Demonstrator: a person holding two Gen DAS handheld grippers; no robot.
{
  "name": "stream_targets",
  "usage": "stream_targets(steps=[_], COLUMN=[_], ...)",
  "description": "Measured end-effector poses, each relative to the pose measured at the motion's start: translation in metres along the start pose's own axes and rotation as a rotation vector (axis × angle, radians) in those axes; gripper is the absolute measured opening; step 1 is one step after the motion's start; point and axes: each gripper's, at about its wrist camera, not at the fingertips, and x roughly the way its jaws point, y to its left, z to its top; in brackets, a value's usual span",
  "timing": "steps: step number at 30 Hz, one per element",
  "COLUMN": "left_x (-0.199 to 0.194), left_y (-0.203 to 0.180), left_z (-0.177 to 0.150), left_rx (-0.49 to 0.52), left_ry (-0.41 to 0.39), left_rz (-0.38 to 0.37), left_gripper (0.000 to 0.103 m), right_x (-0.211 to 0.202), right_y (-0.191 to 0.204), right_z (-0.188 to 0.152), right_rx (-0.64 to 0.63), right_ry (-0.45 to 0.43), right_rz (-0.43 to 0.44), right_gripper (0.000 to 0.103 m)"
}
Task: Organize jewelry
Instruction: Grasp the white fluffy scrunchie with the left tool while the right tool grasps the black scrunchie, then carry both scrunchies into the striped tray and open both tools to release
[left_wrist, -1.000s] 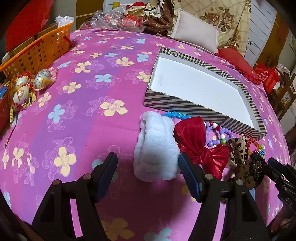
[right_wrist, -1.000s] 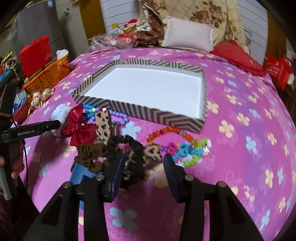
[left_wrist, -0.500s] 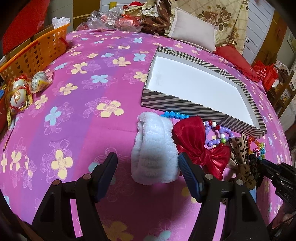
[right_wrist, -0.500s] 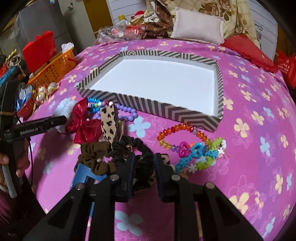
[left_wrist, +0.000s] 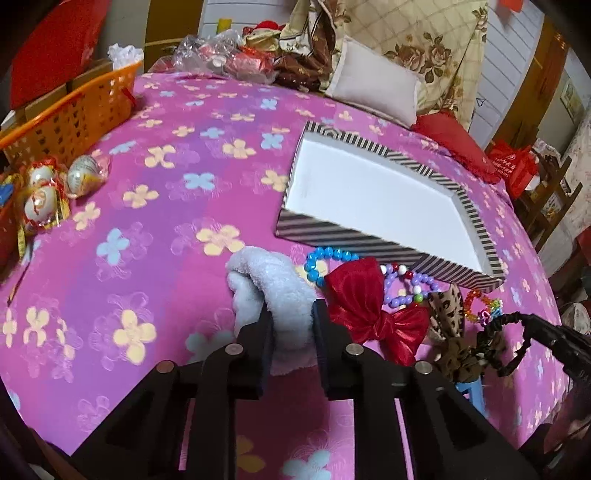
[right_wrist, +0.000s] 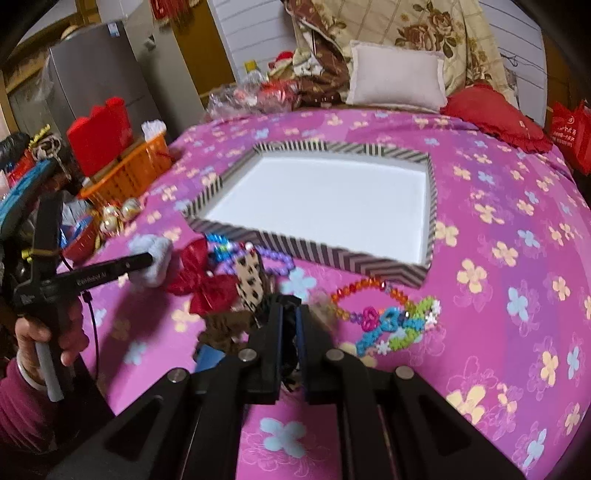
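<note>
Left wrist view, from the left: an orange basket (left_wrist: 74, 118) at the bed's edge, open floral bedspread (left_wrist: 155, 229), then the left gripper (left_wrist: 291, 325) with its jaws clamped on the white fluffy headband (left_wrist: 266, 280), near the bed's near edge. Just right lie a red bow (left_wrist: 369, 306) and bead bracelets (left_wrist: 402, 284), with the striped box (left_wrist: 388, 199) beyond, its white floor bare. In the right wrist view the right gripper (right_wrist: 289, 325) has its jaws pinched together on a black scrunchie (right_wrist: 291, 347); the colourful bracelet (right_wrist: 391, 317) lies just to its right. Both pickups look made, so the step in hand is probably carrying each piece to the box. That calls for lifting clear of the box's near wall before releasing. The box interior and the bedspread right of it give ample room; the clustered pile between the grippers is the tight spot.
</note>
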Motion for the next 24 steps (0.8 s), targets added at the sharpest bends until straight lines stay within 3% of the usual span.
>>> stream_targets(steps=[10,24], left_x=[-0.022,-0.020], left_y=[-0.012,-0.030], left_z=[0.009,0.019], left_rx=[0.036,0.086], left_ry=[-0.050,-0.063], left_rz=[-0.022,0.004], left_gripper=[0.001,0.001], right_x=[-0.012,-0.006], right_y=[0.002,-0.001], right_z=[0.015,0.027], right_rx=[0.010,0.017], right_ry=[-0.051,-0.061], right_rz=[0.008,0.006], right_gripper=[0.007,0.007])
